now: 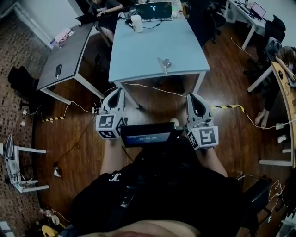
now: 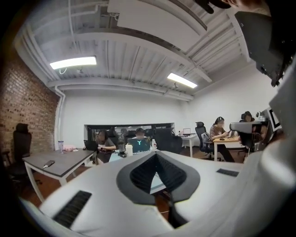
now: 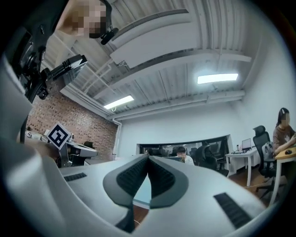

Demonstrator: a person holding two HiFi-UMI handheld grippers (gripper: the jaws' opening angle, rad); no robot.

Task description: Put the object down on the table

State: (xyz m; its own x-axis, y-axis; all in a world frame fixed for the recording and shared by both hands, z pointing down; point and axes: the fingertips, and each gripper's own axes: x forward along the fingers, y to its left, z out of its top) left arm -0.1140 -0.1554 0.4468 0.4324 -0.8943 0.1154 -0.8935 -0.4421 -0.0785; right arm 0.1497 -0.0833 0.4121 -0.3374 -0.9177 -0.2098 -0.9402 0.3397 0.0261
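Pale blue surface (image 1: 138, 55) dead ahead, and near its front edge lies the small silvery object (image 1: 164, 64), down on the surface with nothing touching it. The left claw (image 1: 121, 90) points toward the surface's near-left corner and the right claw (image 1: 190, 96) toward its near-right leg. Both hang over the wooden floor (image 1: 231, 69), well apart from the object.

Along the left claw (image 2: 155, 154), the tips are pressed together with nothing between the pads. The right claw (image 3: 148, 157) is the same, jaws closed tip to tip and empty.

At the far end of the surface stand a white cup (image 1: 137, 23) and an open laptop (image 1: 155, 10). Off to the left, a grey surface (image 1: 69, 46) carries a dark phone (image 1: 58, 70). A white cable (image 1: 152, 88) trails across the floor just in front of the blue surface's legs.
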